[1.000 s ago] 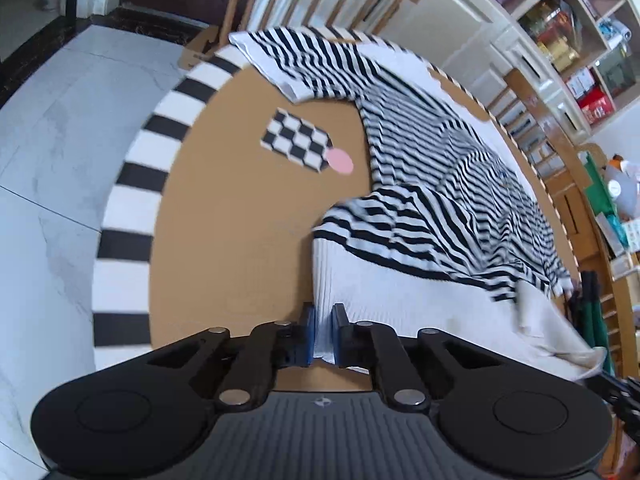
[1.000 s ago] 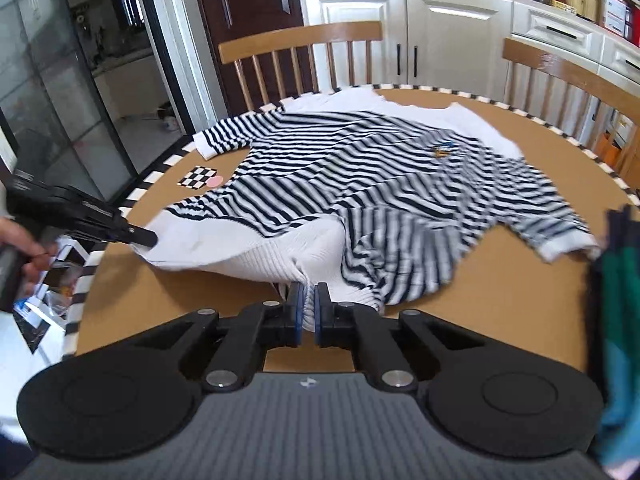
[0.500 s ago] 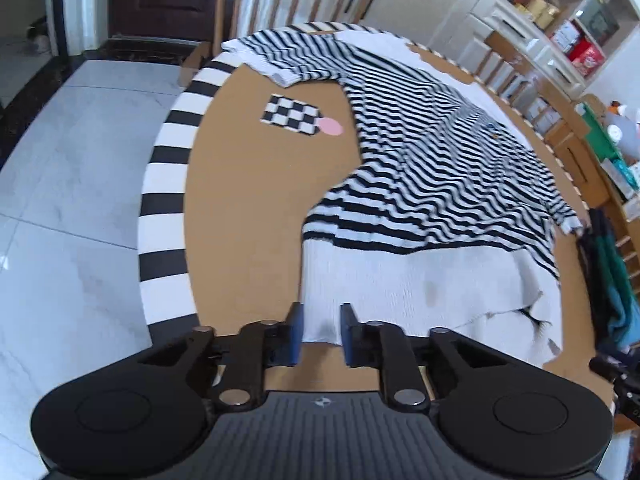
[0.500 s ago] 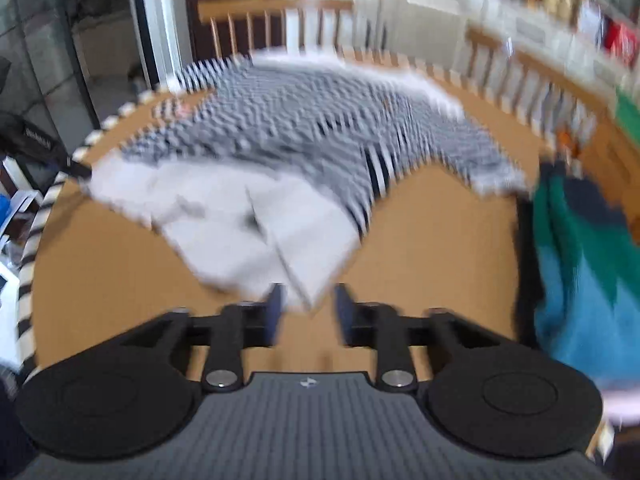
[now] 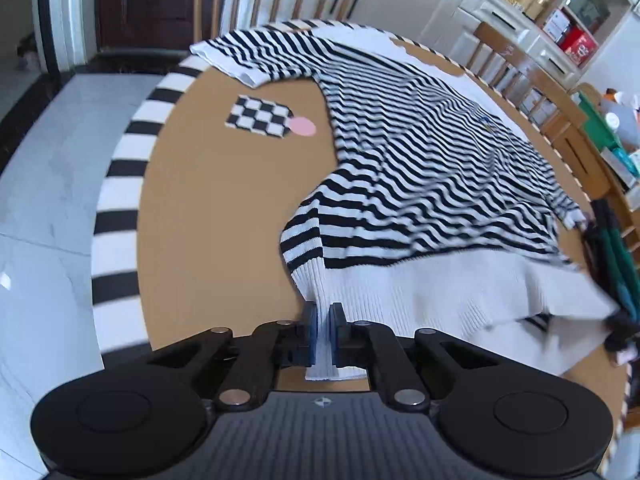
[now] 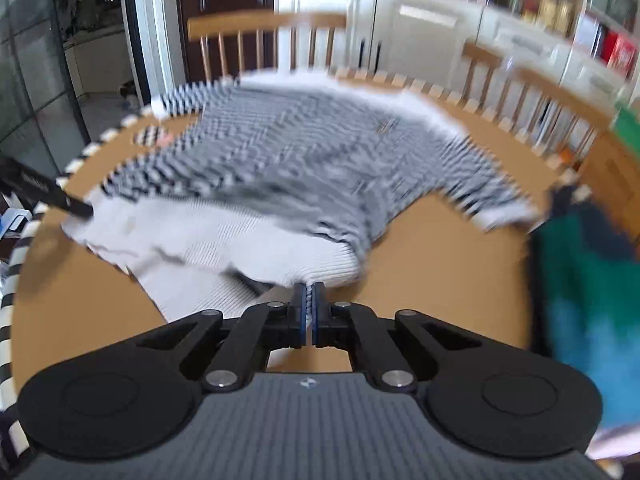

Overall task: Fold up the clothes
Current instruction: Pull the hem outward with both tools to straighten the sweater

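Brown, round bench with a black-and-white striped rim lies ahead of both your claws. Ahead and to the left of your left claw, a small checkered card with a pink dot lies flat on bare bench, apart from the clothing. To the right of your right claw, a green and blue garment is heaped at the bench edge, just beside the sweater's sleeve. Wooden chairs and white cabinets ring the far rim. Bare bench lies open left of your left claw, and also between your right claw and the heap.

Your striped sweater is spread ahead of both claws, its white ribbed hem nearest you. Each claw is pinched narrowly onto a corner of that hem, cloth between the pads.
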{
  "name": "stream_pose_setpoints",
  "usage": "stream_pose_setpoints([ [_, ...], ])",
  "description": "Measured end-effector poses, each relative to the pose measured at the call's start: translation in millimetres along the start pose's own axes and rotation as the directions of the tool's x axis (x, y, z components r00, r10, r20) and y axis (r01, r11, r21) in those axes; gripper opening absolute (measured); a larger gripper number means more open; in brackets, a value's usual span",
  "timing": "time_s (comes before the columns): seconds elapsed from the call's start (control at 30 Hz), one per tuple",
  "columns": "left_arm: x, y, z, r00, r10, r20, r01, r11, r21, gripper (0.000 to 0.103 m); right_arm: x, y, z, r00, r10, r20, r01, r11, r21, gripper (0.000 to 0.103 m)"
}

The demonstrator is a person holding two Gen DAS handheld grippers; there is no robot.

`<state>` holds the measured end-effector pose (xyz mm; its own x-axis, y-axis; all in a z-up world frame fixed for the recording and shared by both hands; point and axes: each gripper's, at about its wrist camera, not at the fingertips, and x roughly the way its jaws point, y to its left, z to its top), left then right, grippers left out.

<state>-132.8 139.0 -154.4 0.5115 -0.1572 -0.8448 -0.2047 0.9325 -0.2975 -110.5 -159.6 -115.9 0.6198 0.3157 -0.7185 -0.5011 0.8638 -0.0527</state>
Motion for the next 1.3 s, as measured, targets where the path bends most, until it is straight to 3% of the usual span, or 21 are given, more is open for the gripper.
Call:
stream_pose_setpoints([
  [0.1,-14,1,-9,0.999,-0.03,-0.03,0.03,1.0,0.003,0.007,-48,-18,-1,1.0,-0.02,0.004,0.021,0.999,-0.034,0.002],
  [0.17,-23,4,-16,0.998,-0.04,-0.045,0.04,0.999,-0.006,0.006,-61,-28,-11,0.999,-0.002,-0.047,0.001,1.0,-0.015,0.002],
  [0.27,-37,12,-27,0.997,-0.049,-0.056,0.047,0.998,-0.046,0.006,-58,-24,-38,0.988,0.046,-0.15,-0.046,0.999,-0.001,0.002],
  [0.37,-41,22,-37,0.996,-0.039,-0.078,0.034,0.997,-0.064,0.007,-44,-5,-69,0.962,0.132,-0.239,-0.132,0.991,0.019,0.003],
  [0.53,-31,34,-47,0.99,-0.089,-0.113,0.072,0.986,-0.15,0.012,-27,3,-96,0.939,0.119,-0.322,-0.11,0.993,0.045,0.005],
  [0.63,-39,31,-46,0.991,-0.098,-0.089,0.088,0.989,-0.117,0.031,-41,-19,-91,0.957,0.122,-0.265,-0.082,0.984,0.157,0.017],
  [0.73,-45,28,-48,0.994,-0.09,-0.065,0.084,0.992,-0.093,0.042,-45,-45,-88,0.976,0.109,-0.19,-0.048,0.952,0.302,0.029],
  [0.8,-41,28,-50,0.992,-0.101,-0.074,0.092,0.988,-0.123,0.045,-34,-55,-91,0.974,0.144,-0.172,-0.065,0.914,0.4,0.029],
  [0.97,-34,19,-54,0.991,-0.111,-0.071,0.101,0.986,-0.132,0.051,-2,-46,-102,0.954,0.229,-0.196,-0.103,0.859,0.501,0.025],
  [1.0,-34,18,-54,0.992,-0.106,-0.065,0.097,0.987,-0.125,0.051,0,-42,-103,0.95,0.253,-0.185,-0.126,0.849,0.513,0.02],
  [1.03,-34,17,-54,0.993,-0.1,-0.062,0.092,0.989,-0.118,0.048,4,-38,-103,0.941,0.284,-0.186,-0.15,0.839,0.522,0.004],
  [1.07,-33,16,-54,0.994,-0.092,-0.064,0.085,0.99,-0.11,0.047,4,-35,-103,0.936,0.298,-0.189,-0.164,0.841,0.515,0.004],
  [1.13,-35,16,-52,0.994,-0.079,-0.077,0.071,0.993,-0.092,0.036,-4,-33,-98,0.945,0.25,-0.21,-0.14,0.892,0.43,0.004],
  [1.2,-40,19,-52,0.994,-0.075,-0.079,0.067,0.993,-0.098,0.043,-18,-45,-94,0.954,0.212,-0.21,-0.117,0.913,0.39,0.004],
  [1.23,-42,21,-53,0.994,-0.072,-0.08,0.064,0.993,-0.104,0.049,-26,-54,-93,0.955,0.214,-0.203,-0.116,0.906,0.406,0.004],
  [1.3,-42,25,-55,0.994,-0.068,-0.081,0.058,0.992,-0.115,0.05,-34,-66,-94,0.958,0.199,-0.205,-0.098,0.904,0.417,0.004],
])
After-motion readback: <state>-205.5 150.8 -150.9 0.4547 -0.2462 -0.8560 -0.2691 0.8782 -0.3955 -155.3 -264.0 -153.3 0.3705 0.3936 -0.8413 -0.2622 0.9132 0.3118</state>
